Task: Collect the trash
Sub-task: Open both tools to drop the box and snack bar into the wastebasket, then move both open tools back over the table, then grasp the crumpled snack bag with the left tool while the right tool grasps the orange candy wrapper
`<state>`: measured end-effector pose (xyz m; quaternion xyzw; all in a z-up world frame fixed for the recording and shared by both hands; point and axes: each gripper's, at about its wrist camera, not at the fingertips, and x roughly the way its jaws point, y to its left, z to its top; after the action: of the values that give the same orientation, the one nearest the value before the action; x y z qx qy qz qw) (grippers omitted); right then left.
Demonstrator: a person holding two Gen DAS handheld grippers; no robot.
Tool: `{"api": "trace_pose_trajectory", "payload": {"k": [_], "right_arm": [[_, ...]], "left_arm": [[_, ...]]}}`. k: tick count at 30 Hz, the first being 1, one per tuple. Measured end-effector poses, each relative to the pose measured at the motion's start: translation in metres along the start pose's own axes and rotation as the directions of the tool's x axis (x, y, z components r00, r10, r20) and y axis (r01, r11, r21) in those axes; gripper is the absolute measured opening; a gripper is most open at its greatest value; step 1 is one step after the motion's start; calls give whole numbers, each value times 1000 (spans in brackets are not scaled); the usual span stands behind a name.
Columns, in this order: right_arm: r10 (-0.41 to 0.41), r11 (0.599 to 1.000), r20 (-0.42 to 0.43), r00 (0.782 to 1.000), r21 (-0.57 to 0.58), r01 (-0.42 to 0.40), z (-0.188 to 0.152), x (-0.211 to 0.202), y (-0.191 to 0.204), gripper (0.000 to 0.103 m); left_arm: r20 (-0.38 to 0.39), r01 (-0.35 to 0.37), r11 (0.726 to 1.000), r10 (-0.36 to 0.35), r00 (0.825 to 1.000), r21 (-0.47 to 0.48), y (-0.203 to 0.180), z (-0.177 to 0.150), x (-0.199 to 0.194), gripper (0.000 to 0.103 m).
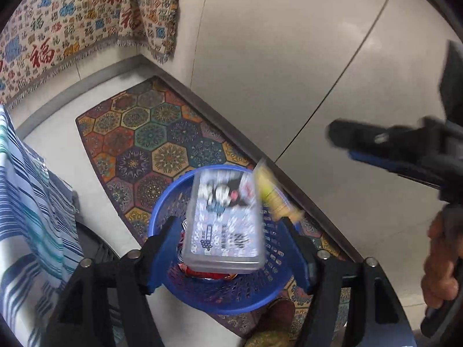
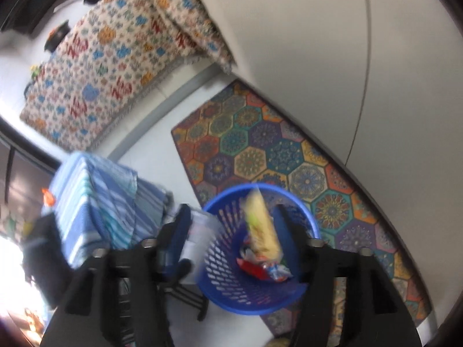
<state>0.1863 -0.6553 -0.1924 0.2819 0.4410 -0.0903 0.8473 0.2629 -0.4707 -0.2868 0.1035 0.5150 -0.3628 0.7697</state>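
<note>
In the left wrist view, a blue-and-white striped cloth hangs along the left edge of the frame, with a cream fringed throw printed with red characters across the upper left. A hexagon-patterned multicoloured floor mat lies at centre on the pale tiled floor. At lower centre stands a round blue perforated plastic waste basket, resting partly on the mat. The left gripper sits directly above the basket with its blue-padded fingers spread wide; a flat, clear-wrapped printed packet, motion-blurred, lies between them over the basket mouth, touching neither finger visibly. Just right of it, a blurred yellow wrapper is over the basket rim. At the right edge, the other tool, held by a bare hand, enters the frame. In the right wrist view, the striped cloth is at left, the basket at lower centre with crumpled red and white wrappers at its bottom, and the yellow wrapper above them, inside the rim. The right gripper has its fingers parted wide and holds nothing.
</note>
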Motion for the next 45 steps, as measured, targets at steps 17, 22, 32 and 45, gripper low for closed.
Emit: {"api": "trace_pose_trajectory", "payload": {"k": [17, 22, 32, 45], "right_arm": [[-25, 977, 214, 976, -202, 69, -12, -53, 102, 88], [84, 924, 148, 986, -381, -21, -53, -34, 195, 90], [135, 697, -98, 986, -698, -165, -153, 36, 341, 90], [77, 621, -128, 989, -770, -148, -190, 76, 388, 96]], "left_arm": [[223, -110, 980, 146, 964, -166, 54, -79, -186, 77], [218, -306, 885, 395, 893, -350, 130, -130, -243, 79], [80, -450, 728, 565, 821, -517, 288, -182, -280, 79], [74, -475, 743, 570, 818, -472, 350, -118, -248, 90]]}}
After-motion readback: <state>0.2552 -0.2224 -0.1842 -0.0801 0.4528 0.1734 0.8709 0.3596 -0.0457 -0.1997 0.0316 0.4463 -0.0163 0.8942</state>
